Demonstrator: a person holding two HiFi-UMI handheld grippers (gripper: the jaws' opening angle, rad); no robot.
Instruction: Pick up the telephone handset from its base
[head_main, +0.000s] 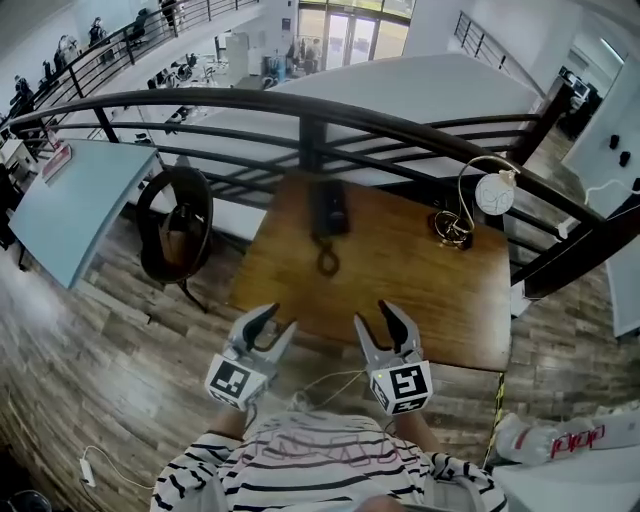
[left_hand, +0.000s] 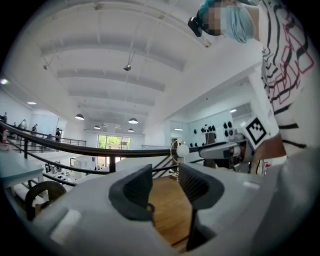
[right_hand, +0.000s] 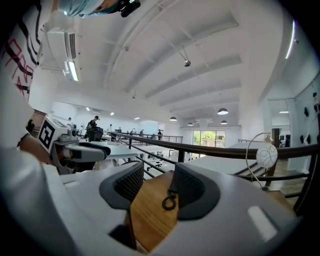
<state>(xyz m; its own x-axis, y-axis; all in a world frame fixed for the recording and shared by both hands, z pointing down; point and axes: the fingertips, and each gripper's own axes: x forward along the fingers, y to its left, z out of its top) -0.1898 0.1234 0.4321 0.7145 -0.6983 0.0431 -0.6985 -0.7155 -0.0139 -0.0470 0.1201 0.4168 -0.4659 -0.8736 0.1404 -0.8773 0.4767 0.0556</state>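
Observation:
A black telephone (head_main: 328, 208) with its handset resting on the base sits at the far edge of the wooden table (head_main: 420, 285), close to the railing. Its cord ends in a small loop (head_main: 327, 263) lying on the wood toward me. Both grippers hover at the table's near edge, well short of the phone. My left gripper (head_main: 272, 325) is open and empty. My right gripper (head_main: 382, 322) is open too, with nothing between its fingers. In the right gripper view the cord loop (right_hand: 169, 201) shows beyond the open jaws (right_hand: 152, 182). The left gripper view shows only bare wood between the jaws (left_hand: 165, 187).
A white globe lamp on a gold ring stand (head_main: 480, 200) occupies the table's far right corner. A dark metal railing (head_main: 310, 115) runs behind the table. A black round chair (head_main: 175, 225) stands to the left on the wood floor. A white cable (head_main: 330, 385) hangs near my body.

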